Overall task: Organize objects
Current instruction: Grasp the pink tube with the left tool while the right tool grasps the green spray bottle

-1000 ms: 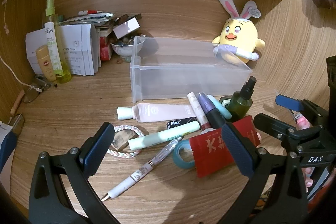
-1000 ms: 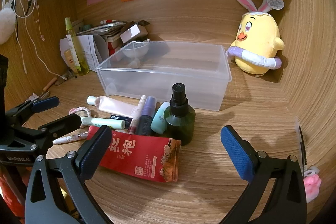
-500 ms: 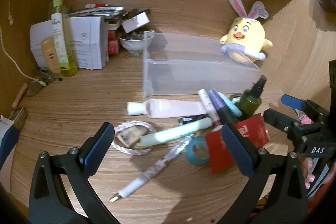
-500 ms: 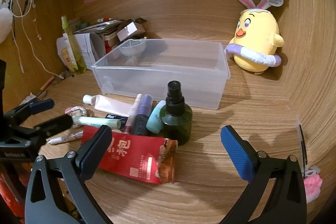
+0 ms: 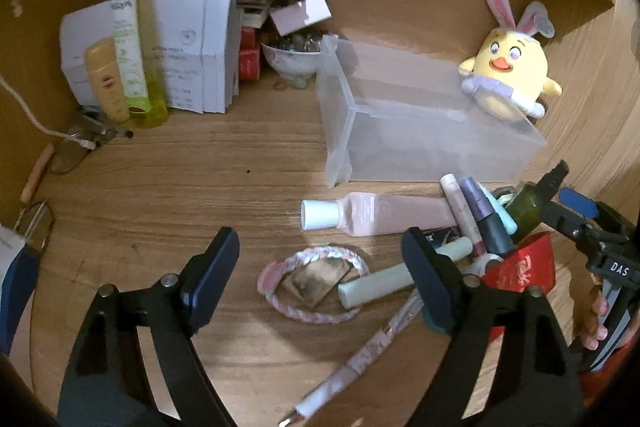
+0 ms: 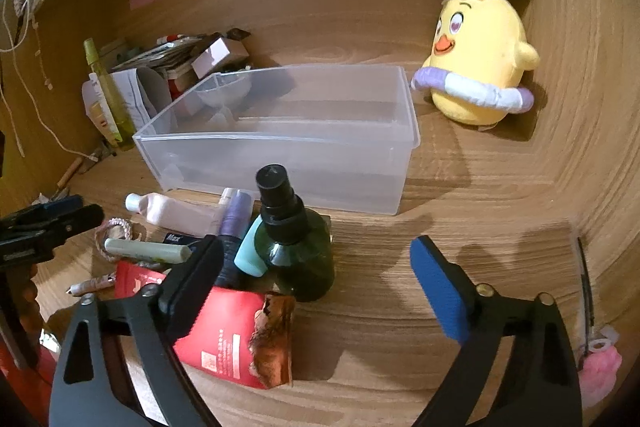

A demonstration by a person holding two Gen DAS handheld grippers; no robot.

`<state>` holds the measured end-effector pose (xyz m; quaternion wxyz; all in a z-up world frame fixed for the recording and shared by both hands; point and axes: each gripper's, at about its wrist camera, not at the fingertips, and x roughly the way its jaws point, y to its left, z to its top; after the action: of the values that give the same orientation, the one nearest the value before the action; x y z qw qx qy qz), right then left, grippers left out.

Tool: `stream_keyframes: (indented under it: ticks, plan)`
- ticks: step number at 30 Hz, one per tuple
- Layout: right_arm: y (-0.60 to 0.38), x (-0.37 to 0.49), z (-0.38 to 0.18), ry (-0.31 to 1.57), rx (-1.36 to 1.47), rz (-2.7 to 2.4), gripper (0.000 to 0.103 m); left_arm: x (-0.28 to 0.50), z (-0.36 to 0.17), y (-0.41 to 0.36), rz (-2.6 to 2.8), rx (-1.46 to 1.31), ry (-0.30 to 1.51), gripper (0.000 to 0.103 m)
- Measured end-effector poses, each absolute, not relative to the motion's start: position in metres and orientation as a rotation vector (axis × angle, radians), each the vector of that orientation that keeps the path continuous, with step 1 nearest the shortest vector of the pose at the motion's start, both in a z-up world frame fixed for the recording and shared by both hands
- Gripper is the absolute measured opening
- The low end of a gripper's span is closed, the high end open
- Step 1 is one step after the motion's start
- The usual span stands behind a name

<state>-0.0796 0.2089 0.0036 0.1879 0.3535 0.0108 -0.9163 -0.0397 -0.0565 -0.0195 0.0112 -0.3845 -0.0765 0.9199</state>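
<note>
Two wide-open grippers over a tangled pile, clear plastic bin waiting empty

Left wrist view: the left hand-held gripper [image 5: 320, 265] gapes wide, holding nothing, above the pink braided hair tie [image 5: 314, 285] on the wooden surface [image 5: 168, 195]; its right finger overlaps the pale green tube [image 5: 396, 277], so closing may nudge that instead.
Right wrist view: the right hand-held gripper [image 6: 318, 273] is equally open and empty, near the upright dark green spray bottle [image 6: 296, 239] before the translucent plastic bin [image 6: 280, 151]; a sideways bump could topple it onto the red foil packet [image 6: 224, 335].
</note>
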Motion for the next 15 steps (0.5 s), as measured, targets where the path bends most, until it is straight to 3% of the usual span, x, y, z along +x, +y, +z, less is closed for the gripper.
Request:
stream_keyframes:
  ticks: [4, 9, 13, 15]
  plan:
    - [0.207, -0.086, 0.0, 0.033, 1.013, -2.557, 0.078, -0.059, -0.024, -0.05, 2.84, -1.239, -0.162, 0.082]
    - [0.204, -0.091, -0.003, 0.051, 1.028, -2.541, 0.07, -0.082, -0.032, -0.049, 2.77, -1.318, -0.121, 0.066]
    - [0.201, -0.097, -0.007, 0.055, 1.052, -2.514, 0.06, -0.093, -0.042, -0.057, 2.698, -1.372, -0.189, 0.05]
    - [0.198, -0.099, -0.008, 0.055, 1.059, -2.497, 0.054, -0.094, -0.044, -0.06, 2.683, -1.368, -0.216, 0.048]
